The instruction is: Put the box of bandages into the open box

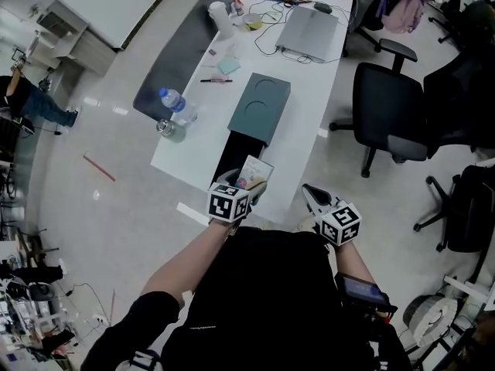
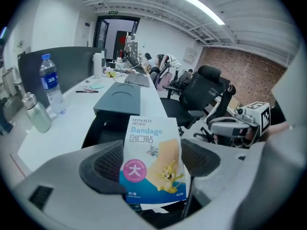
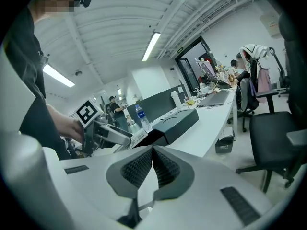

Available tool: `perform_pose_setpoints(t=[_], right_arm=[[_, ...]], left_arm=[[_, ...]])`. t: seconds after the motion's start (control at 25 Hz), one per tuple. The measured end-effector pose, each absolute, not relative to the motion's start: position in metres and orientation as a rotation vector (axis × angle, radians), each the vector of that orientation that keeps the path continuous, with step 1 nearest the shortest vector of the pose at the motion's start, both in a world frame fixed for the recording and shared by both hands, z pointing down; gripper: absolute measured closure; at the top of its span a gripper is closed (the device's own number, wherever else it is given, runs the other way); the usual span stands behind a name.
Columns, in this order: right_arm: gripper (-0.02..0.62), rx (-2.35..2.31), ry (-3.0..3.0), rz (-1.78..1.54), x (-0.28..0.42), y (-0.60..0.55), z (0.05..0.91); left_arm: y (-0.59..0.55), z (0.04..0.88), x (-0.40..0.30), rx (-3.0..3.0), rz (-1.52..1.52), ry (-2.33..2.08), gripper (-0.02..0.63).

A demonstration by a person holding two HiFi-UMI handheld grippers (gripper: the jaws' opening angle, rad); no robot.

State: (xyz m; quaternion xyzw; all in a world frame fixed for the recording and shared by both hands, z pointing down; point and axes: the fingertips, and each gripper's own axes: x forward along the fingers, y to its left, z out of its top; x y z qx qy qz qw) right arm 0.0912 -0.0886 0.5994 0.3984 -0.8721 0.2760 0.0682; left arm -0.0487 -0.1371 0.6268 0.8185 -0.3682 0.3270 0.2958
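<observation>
The box of bandages (image 1: pixel 254 173) (image 2: pixel 151 160), white and blue with a cartoon print, stands upright between the jaws of my left gripper (image 1: pixel 249 185) (image 2: pixel 151 163), which is shut on it. It hangs over the near end of the open black box (image 1: pixel 234 157) (image 2: pixel 106 125) on the white desk (image 1: pixel 193 141). The box's teal lid (image 1: pixel 261 107) (image 2: pixel 120 97) lies just beyond it. My right gripper (image 1: pixel 310 192) (image 3: pixel 152 170) is shut and empty, off the desk's near right corner. In the right gripper view, the left gripper (image 3: pixel 103 133) and the bandage box (image 3: pixel 137 137) are visible.
A water bottle (image 1: pixel 176 107) (image 2: pixel 50 83) and a metal flask (image 1: pixel 165 127) (image 2: pixel 37 113) stand at the desk's left edge. A laptop (image 1: pixel 308 31), cables and small items lie farther along. Black office chairs (image 1: pixel 388 110) (image 2: pixel 201 92) stand to the right.
</observation>
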Motion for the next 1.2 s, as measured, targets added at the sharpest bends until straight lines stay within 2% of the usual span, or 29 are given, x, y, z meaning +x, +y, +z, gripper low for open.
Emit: perform_pose_setpoints(t=[0.44,1.2], right_arm=[[0.569,1.229,-2.579,0.833,0.069,-0.090,0.597],[0.569,1.305,-2.512,0.867,0.085,-0.093,0.605]], left_arm=[[-0.178,0.655,-0.113,2.069,0.917,-1.103,0.225],[-0.194,0.701,-0.116,1.928,1.115,-1.118,0.225]])
